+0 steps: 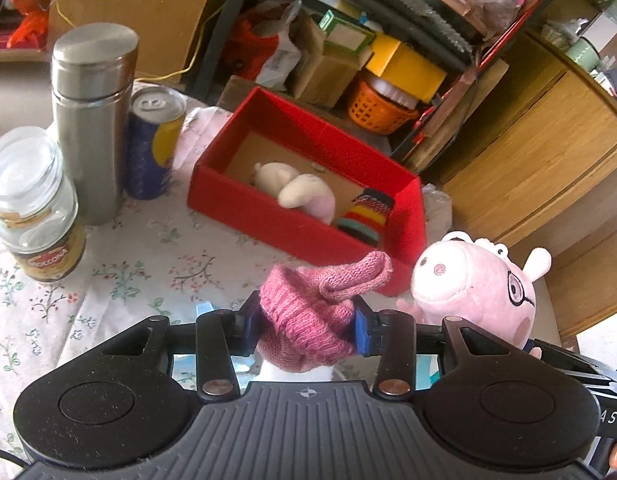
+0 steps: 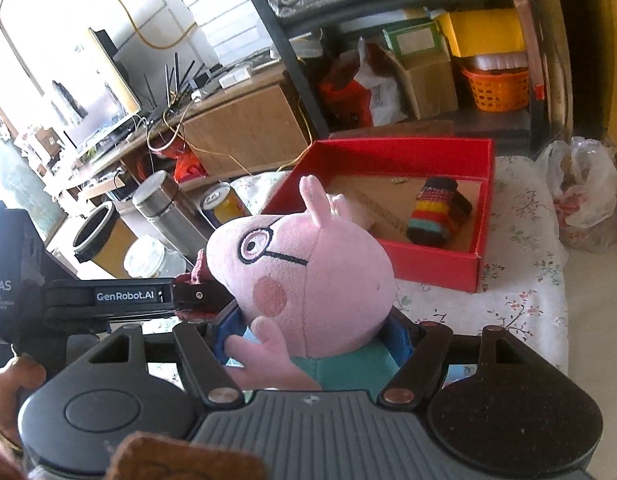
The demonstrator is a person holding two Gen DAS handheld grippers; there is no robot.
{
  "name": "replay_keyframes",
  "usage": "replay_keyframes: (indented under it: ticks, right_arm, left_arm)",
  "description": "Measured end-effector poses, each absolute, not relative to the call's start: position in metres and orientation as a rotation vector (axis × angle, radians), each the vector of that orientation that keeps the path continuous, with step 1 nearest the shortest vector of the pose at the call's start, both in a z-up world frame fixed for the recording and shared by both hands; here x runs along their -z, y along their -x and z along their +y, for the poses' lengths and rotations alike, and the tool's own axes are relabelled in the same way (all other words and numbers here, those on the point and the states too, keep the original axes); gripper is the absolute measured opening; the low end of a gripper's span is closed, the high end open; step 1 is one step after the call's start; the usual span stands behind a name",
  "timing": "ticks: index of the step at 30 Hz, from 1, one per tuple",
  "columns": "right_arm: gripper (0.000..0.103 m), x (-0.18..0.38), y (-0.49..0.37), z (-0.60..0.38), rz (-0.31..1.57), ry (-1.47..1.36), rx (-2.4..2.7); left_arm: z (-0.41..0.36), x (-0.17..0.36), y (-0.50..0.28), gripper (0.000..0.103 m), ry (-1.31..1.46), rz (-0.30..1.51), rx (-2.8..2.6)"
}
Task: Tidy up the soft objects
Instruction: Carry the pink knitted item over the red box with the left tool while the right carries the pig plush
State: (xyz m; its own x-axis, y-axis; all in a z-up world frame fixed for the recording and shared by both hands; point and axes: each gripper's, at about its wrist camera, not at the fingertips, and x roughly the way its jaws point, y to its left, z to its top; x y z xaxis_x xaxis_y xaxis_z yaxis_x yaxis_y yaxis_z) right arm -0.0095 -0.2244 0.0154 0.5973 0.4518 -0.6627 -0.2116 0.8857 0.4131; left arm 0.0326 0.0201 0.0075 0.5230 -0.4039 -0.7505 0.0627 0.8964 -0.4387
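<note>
My left gripper is shut on a pink knitted glove, held above the floral tablecloth in front of a red box. Inside the box lie a cream and pink plush toy and a striped knitted glove. My right gripper is shut on a pink pig plush with glasses and a teal body, lifted off the table. The same pig plush shows at the right of the left wrist view. The red box stands beyond it with the striped glove inside.
A steel flask, a blue and yellow can and a glass coffee jar stand left of the box. A plastic bag lies at the table's right edge. A cluttered shelf with an orange basket stands behind.
</note>
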Motion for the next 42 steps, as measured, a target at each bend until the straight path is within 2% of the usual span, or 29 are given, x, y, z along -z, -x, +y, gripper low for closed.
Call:
replay_keyframes:
  ticks: [15, 42]
  right_arm:
    - [0.043, -0.041, 0.019, -0.239, 0.733, -0.411, -0.408]
    - [0.043, -0.071, -0.007, -0.25, 0.548, -0.505, -0.337]
  left_arm:
    - [0.019, -0.044, -0.037, 0.044, 0.426, 0.856, 0.303]
    - [-0.003, -0.068, -0.07, 0.046, 0.427, 0.74, 0.271]
